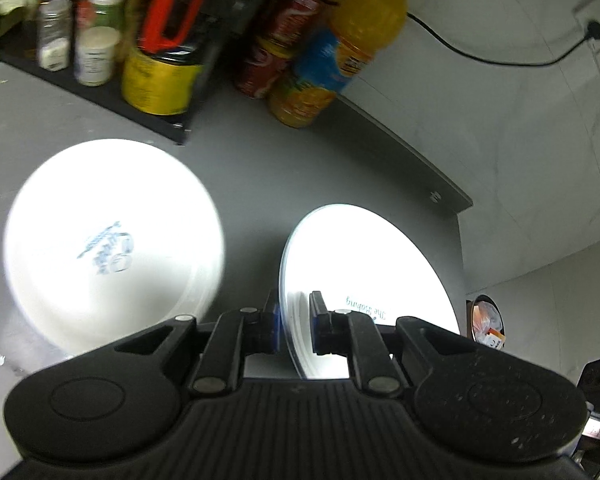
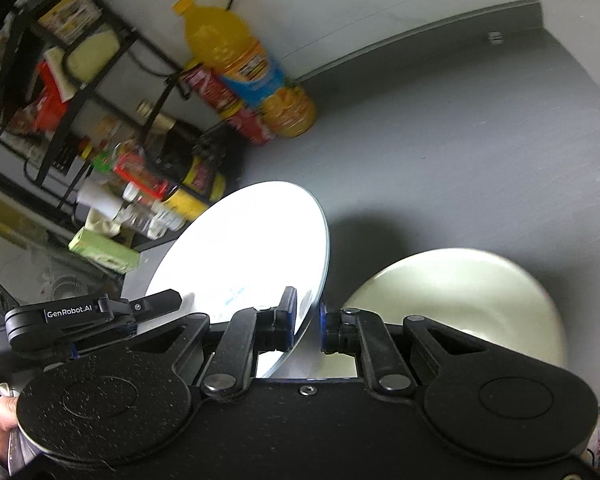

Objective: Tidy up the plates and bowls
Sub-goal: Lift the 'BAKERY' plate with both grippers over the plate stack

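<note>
Plates: my left gripper (image 1: 296, 320) pinches the lettered plate (image 1: 364, 272); only my right gripper (image 2: 306, 322), clamping another plate (image 2: 252, 256), sees a cream bowl (image 2: 468, 296). Grey counter (image 2: 460, 140) meets a marble wall (image 1: 520, 120).

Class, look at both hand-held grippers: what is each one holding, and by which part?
The left hand-held gripper pinches a white plate by its near rim. The right hand-held gripper straddles a plate's rim edge.

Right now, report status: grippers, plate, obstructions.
Left gripper jaws clamped on white plate rim, plate tilted. Right gripper straddles its rim too, grip unclear. Cream dish close beside.
</note>
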{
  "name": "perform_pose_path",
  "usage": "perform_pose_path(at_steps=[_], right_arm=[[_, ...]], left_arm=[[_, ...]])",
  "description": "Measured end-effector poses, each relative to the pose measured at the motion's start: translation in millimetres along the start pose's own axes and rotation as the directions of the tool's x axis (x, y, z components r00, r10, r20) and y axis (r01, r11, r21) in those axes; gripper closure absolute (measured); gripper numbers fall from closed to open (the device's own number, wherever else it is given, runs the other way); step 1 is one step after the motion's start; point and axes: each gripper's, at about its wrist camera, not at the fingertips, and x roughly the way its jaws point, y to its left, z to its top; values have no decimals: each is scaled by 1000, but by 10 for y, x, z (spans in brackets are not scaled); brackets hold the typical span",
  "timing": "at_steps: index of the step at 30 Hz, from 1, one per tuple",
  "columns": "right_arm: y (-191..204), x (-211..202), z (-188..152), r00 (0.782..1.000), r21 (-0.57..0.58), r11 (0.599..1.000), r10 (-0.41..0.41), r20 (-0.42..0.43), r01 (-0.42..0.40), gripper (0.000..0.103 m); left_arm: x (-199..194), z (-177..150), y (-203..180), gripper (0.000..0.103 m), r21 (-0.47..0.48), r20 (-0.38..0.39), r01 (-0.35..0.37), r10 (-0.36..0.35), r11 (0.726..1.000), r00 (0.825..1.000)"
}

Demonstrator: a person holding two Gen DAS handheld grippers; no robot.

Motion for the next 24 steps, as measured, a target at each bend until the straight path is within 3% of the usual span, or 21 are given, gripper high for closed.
perform_pose_path(at_steps=[9,24], right_arm=[[407,183,-127,1000,-30,1000,9,-12,-9,92],[888,757,-445,997,70,994,-82,-14,83,92]], left_arm=[[-299,3,473,91,-37,23,6,-5,999,1000],[-130,389,1248,91,3,-89,21,-21,1000,996]])
